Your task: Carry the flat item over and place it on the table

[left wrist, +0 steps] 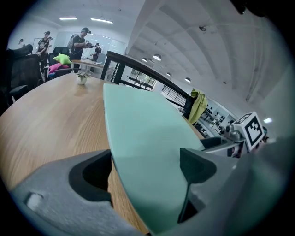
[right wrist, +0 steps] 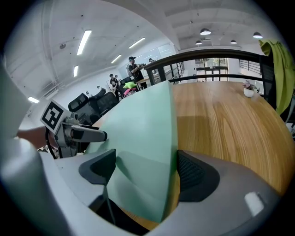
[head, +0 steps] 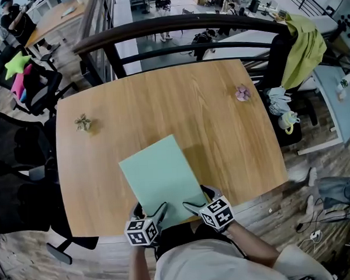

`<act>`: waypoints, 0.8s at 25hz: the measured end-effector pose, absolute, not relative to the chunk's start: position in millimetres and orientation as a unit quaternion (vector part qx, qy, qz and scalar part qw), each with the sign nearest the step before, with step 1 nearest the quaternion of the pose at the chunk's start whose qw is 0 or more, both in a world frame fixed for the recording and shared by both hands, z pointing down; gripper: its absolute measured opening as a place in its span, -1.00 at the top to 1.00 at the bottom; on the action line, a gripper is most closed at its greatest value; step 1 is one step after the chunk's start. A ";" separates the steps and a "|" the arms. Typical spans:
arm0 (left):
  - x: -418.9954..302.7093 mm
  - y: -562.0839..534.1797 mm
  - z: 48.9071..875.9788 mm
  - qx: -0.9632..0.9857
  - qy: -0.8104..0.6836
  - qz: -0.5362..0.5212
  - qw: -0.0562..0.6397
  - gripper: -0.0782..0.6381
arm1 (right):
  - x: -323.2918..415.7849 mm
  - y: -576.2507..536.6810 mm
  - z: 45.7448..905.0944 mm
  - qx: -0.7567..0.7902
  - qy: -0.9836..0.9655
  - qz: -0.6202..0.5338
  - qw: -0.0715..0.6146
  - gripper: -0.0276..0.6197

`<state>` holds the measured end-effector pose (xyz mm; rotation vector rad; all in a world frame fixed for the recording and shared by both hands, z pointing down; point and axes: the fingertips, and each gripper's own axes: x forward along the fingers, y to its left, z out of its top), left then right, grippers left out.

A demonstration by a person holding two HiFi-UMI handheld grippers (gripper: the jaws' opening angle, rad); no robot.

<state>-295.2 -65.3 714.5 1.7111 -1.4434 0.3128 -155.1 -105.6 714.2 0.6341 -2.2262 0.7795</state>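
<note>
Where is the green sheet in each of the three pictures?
Head view: the green sheet is low in the middle, over the wooden table.
Left gripper view: it fills the middle, between the jaws.
Right gripper view: middle, slightly left, between the jaws.
Shared landmark: the yellow-green cloth, top right in the head view, right of centre, and far right.

I log the flat rectangular paper sheet [head: 162, 179] as pale mint green, plain. Rounded wooden table top [head: 221, 134]: honey tan, straight grain. Left gripper [left wrist: 144, 171] and right gripper [right wrist: 147, 171]: grey shells, black pads, cubes in black-and-white squares. Draped cloth [head: 305, 48]: yellow-green. Star-shaped cushion [head: 17, 64]: lime over pink.
</note>
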 end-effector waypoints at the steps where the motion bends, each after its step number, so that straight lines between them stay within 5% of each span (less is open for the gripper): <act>1: -297.2 -67.4 715.7 0.686 -0.575 0.127 0.428 -0.54 | -156.8 -106.9 715.2 0.246 -0.855 0.303 0.343 -0.41; 20: -330.3 -95.2 736.7 0.690 -0.541 0.145 0.457 -0.54 | -187.4 -125.4 733.1 0.275 -0.829 0.345 0.344 -0.41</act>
